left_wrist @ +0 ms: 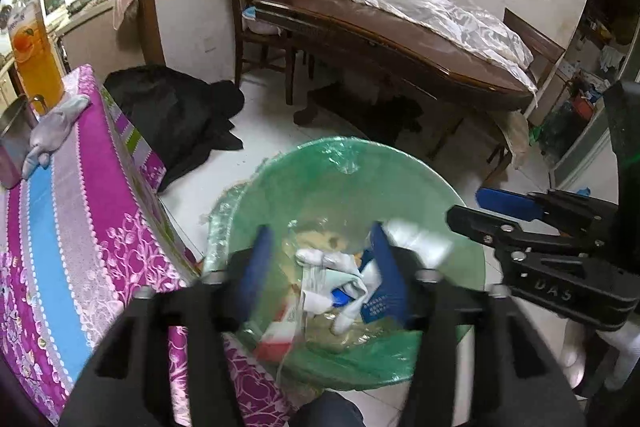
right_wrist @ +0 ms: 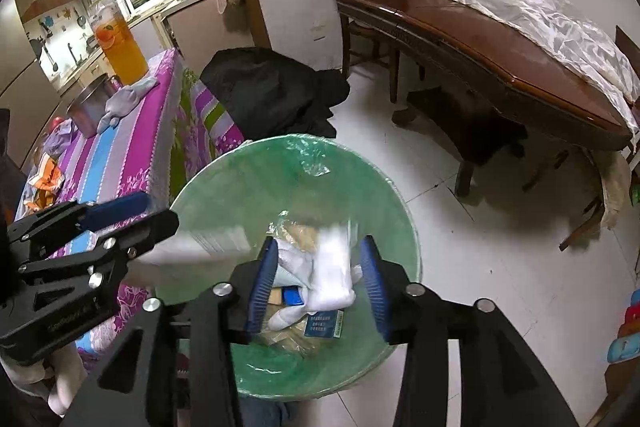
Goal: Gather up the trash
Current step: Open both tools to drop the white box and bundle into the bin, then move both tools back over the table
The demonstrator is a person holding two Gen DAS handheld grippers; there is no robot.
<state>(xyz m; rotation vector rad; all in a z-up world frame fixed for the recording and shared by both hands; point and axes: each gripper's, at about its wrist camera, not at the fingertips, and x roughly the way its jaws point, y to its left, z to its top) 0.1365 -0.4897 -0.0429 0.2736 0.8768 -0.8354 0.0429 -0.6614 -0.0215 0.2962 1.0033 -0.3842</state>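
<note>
A round bin lined with a green plastic bag (left_wrist: pixel 280 195) (right_wrist: pixel 224 195) stands on the white floor beside a table with a pink cloth. It holds white tissues (left_wrist: pixel 320 263), a blue packet (right_wrist: pixel 322 325) and other trash. My left gripper (left_wrist: pixel 320 267) is open above the bin. A blurred white piece (left_wrist: pixel 416 239) is in the air just by its right finger. My right gripper (right_wrist: pixel 322 277) is open above the bin, with a blurred white piece (right_wrist: pixel 334 267) between its fingers, apparently falling. A second blurred white piece (right_wrist: pixel 200 245) hangs by the left gripper's fingers.
The pink-clothed table (left_wrist: pixel 72 211) at the left bears an orange drink jug (left_wrist: pixel 36 63), a metal pot (right_wrist: pixel 90 107) and a grey cloth (left_wrist: pixel 52 131). A black garment (left_wrist: pixel 176 115) lies on the floor. A brown wooden table (left_wrist: pixel 400 39) with white plastic sheeting stands behind.
</note>
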